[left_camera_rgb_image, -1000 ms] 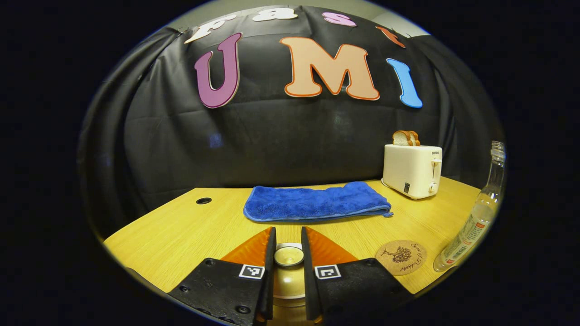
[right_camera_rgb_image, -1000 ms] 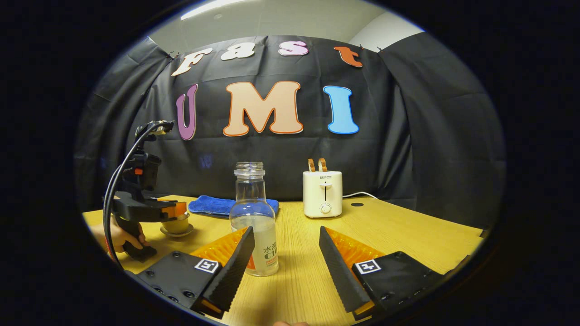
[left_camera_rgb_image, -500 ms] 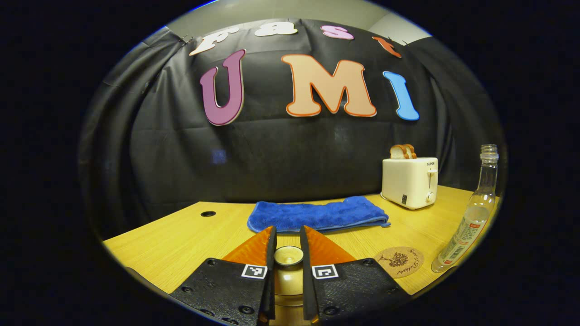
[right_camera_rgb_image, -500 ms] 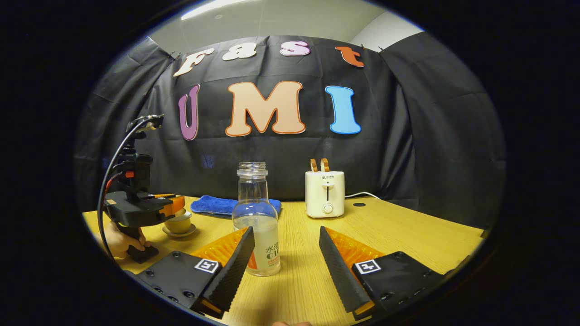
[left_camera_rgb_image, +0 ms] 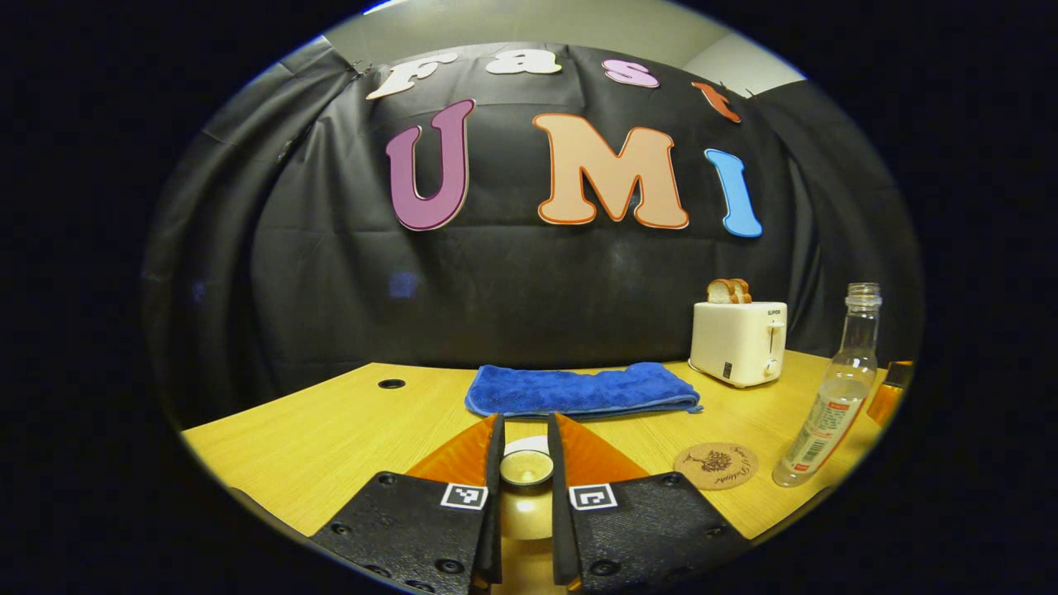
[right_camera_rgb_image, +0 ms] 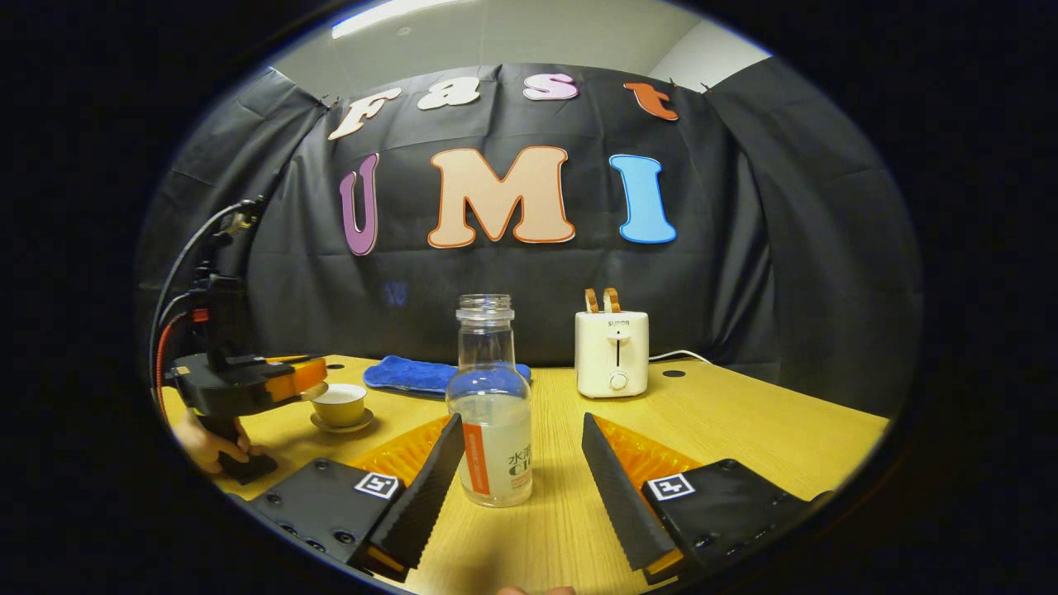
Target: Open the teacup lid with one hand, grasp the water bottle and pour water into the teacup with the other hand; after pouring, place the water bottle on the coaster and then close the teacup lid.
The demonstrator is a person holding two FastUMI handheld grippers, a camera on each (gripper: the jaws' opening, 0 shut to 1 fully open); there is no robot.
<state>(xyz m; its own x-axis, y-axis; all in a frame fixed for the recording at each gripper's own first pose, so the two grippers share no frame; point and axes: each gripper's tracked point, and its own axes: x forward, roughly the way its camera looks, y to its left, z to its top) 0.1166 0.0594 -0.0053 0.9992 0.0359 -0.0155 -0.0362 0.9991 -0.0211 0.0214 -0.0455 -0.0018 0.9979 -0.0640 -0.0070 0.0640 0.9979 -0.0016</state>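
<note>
Left hand-held gripper clamps the teacup lid by its knob; right hand-held gripper gapes wide (untouching) around the upright water bottle.

My left gripper pinches the lid off the cup; the uncapped bottle stands upright beside the coaster.

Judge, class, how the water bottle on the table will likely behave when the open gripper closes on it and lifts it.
The water bottle looks tall and narrow, so a push near its neck could probably tip it. It appears under half full, so likely light. It has no cap, so tilting risks a spill. The right gripper stands open around its labelled lower body.
</note>
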